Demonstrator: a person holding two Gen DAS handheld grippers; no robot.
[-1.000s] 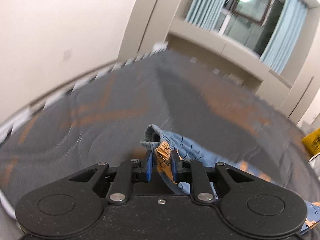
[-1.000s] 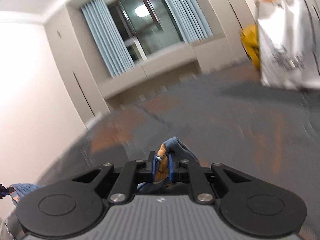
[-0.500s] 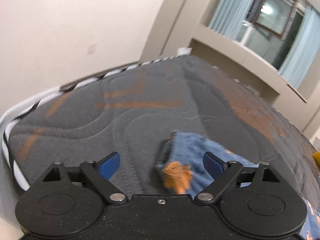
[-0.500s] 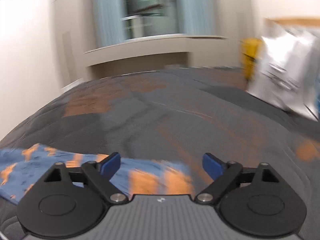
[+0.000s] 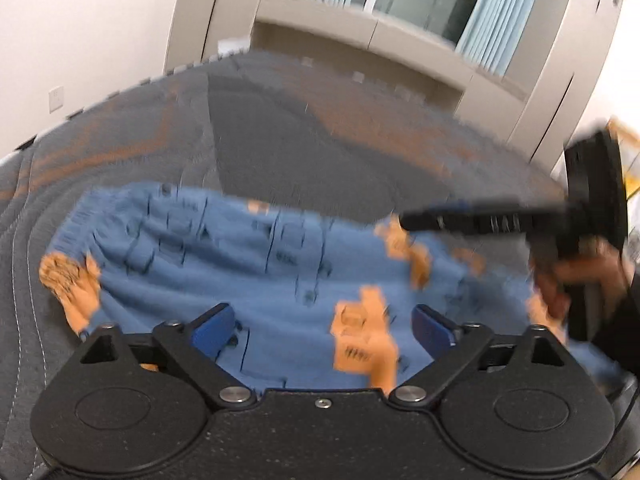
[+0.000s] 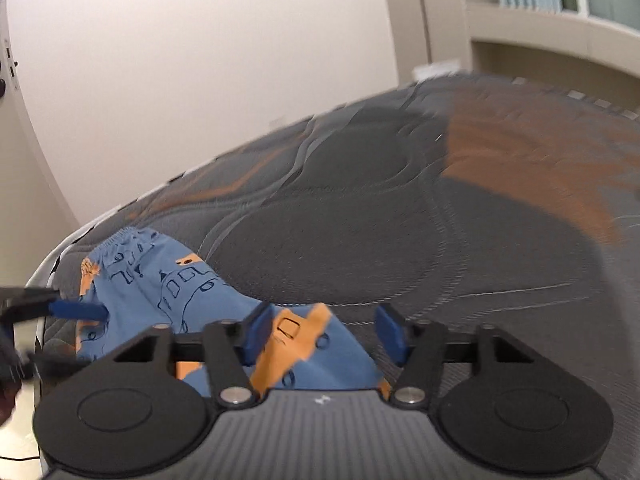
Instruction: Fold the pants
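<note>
Blue pants (image 5: 224, 264) with orange patches and dark line drawings lie spread across a grey quilted mattress (image 5: 280, 152). My left gripper (image 5: 324, 330) is open and empty, its blue pads over the near edge of the cloth. The right gripper (image 5: 448, 220) shows from the side at the right of that view, held in a hand above the pants' right end. In the right wrist view my right gripper (image 6: 324, 334) is open and empty over the pants (image 6: 172, 284). The left gripper's blue fingertip (image 6: 80, 311) enters from the left there.
The mattress (image 6: 400, 216) has orange patches and a black-and-white striped edge. A cream wall stands to the left. A window with pale blue curtains (image 5: 492, 12) and cream panelling runs along the far side. A yellow object (image 5: 632, 176) sits at the far right.
A second ago both grippers were shut on the bunched pants. They opened and let go. The pants now lie spread flat, and both grippers have turned toward each other over them.
</note>
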